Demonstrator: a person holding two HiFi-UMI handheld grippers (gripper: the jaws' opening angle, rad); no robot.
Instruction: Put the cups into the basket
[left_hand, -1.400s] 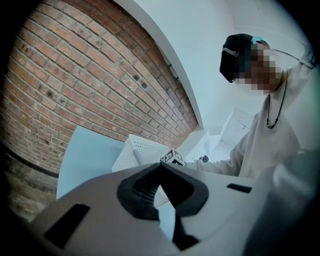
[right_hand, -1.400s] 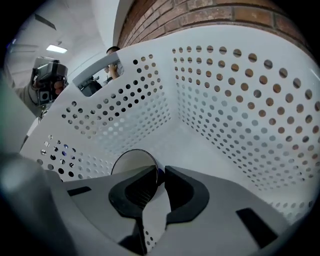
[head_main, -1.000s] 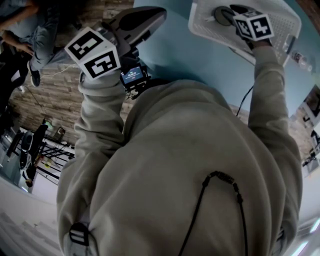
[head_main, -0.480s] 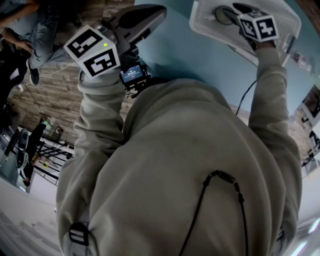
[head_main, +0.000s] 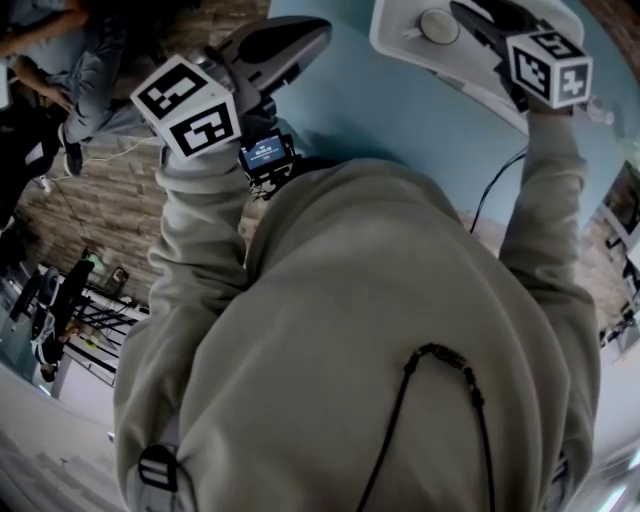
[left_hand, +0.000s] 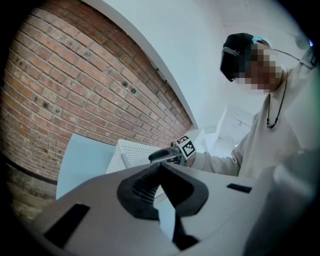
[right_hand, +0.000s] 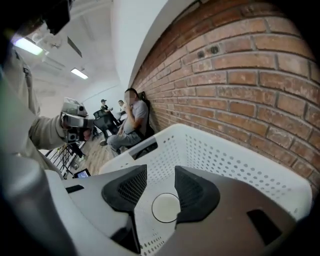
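Note:
A white perforated basket (head_main: 470, 78) stands on the pale blue table (head_main: 350, 100), and one round white cup (head_main: 437, 25) lies on its floor. My right gripper (head_main: 478, 14) hangs above the basket, open. Its jaws have just been opening and hold nothing. In the right gripper view the cup (right_hand: 166, 207) shows below the gap between the pads, inside the basket (right_hand: 225, 155). My left gripper (head_main: 285, 40) is over the table's near edge, shut and empty. In the left gripper view its tips (left_hand: 160, 167) meet, and the basket (left_hand: 132, 152) and right gripper (left_hand: 162, 155) lie beyond.
A brick wall (right_hand: 240, 75) runs right behind the basket. A person (right_hand: 132, 120) sits on a chair along that wall, others stand farther back. Stands and gear (head_main: 70, 300) sit on the floor to the left. My cream sleeves and hood fill most of the head view.
My right gripper has risen out of the basket, away from the cup, which now lies uncovered on the basket floor. The left gripper has stayed where it was.

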